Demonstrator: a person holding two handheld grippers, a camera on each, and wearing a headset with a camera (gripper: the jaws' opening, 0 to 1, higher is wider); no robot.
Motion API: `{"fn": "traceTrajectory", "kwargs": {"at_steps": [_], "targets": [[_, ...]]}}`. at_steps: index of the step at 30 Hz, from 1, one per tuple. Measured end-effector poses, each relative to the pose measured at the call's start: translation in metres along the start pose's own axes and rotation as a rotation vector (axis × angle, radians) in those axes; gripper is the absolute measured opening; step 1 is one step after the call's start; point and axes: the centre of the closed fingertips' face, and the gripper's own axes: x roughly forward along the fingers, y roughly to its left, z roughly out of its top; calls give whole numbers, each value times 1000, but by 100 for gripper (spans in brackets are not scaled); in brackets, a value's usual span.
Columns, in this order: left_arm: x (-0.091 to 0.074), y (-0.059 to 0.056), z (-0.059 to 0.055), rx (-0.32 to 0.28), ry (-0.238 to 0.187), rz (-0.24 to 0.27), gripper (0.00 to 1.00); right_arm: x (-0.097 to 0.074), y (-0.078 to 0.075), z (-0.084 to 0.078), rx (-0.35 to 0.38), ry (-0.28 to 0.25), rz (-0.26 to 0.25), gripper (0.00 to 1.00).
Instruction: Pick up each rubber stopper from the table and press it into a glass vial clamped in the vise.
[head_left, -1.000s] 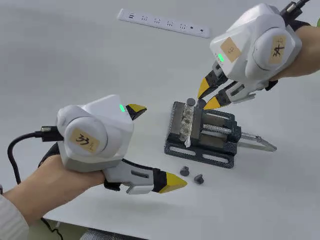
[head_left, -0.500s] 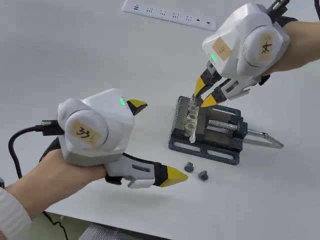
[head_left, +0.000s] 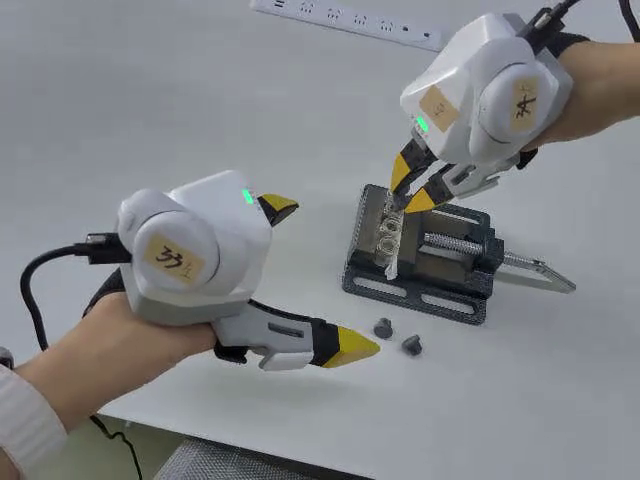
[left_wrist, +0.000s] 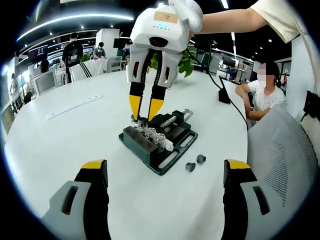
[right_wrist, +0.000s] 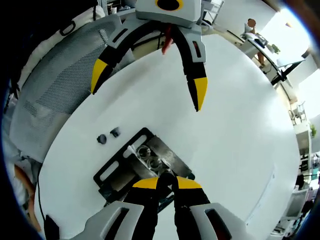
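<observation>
Right gripper (head_left: 408, 195) had its jaws pinched on a dark grey rubber stopper (right_wrist: 166, 179) over the end clear glass vial (head_left: 392, 213) in the black metal vise (head_left: 420, 290). Best pressed straight down, no tilt! Two spare stoppers (head_left: 383, 327) lay at the vise's 6 o'clock. Left gripper (head_left: 320, 278), jaws wide, hovered near the white tabletop's (head_left: 150, 120) front edge, with open room from 9 to 12.

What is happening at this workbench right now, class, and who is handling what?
A person holds a gripper in each hand. The right gripper hangs over the vise, jaws closed on a dark rubber stopper at the far end of the row of glass vials clamped there. The left gripper hovers open above the table, holding nothing. Two loose stoppers lie on the table beside the vise.
</observation>
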Motion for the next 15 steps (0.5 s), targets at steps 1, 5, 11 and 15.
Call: {"fn": "traceTrajectory", "kwargs": {"at_steps": [1, 5, 11, 15], "targets": [[0, 0, 0, -2, 0, -2, 96, 0, 0, 0, -1, 1, 0, 6], [1, -1, -2, -7, 2, -4, 95, -1, 1, 1, -24, 18, 4, 6], [1, -1, -2, -8, -1, -2, 95, 1, 0, 0, -49, 39, 11, 6], [1, 0, -2, -10, -2, -3, 95, 0, 1, 1, -58, 54, 12, 6]]}}
